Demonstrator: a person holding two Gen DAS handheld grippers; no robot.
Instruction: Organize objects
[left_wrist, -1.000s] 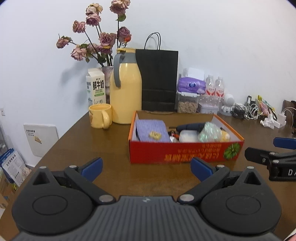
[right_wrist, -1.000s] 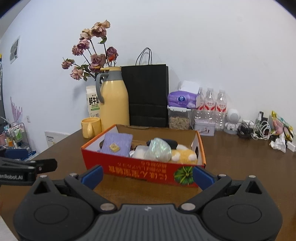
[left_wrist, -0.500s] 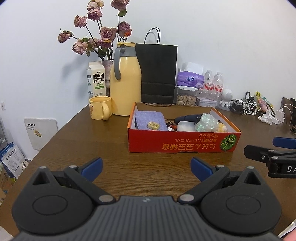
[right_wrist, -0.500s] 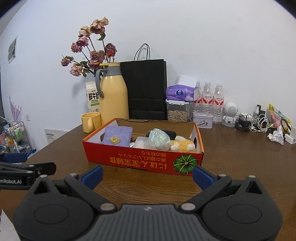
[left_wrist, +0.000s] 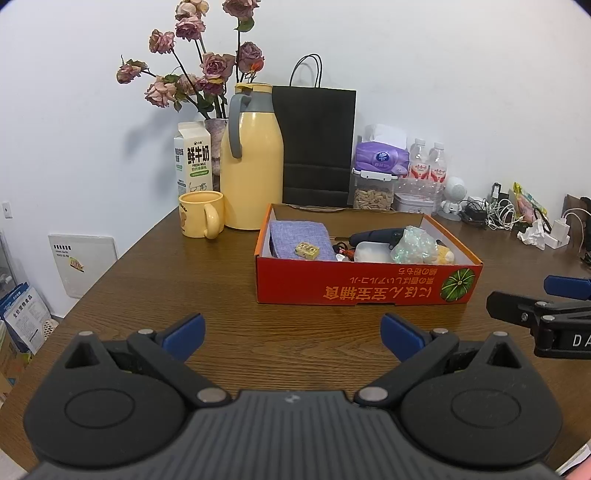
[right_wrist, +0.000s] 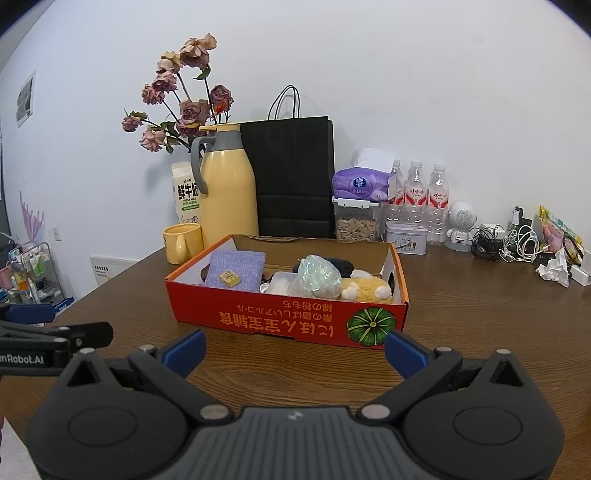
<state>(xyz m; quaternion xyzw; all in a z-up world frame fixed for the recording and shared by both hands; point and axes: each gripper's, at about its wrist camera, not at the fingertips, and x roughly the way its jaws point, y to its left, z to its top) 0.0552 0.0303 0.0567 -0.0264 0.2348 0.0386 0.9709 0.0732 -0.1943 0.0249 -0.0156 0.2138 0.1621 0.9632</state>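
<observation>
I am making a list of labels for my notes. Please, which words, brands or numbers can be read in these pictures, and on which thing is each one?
"鲜牛奶" and "FRESH MILK": milk carton.
"nRobot.AI", start cut off: side of the left claw.
"DA", rest cut off: side of the right claw.
Orange upside-down characters on the red box: not sure enough to quote.
Purple tissue pack, water bottle labels, wall panel: too small to read.

Bright, sharp, soft shadows, fisheye-warped edges
</observation>
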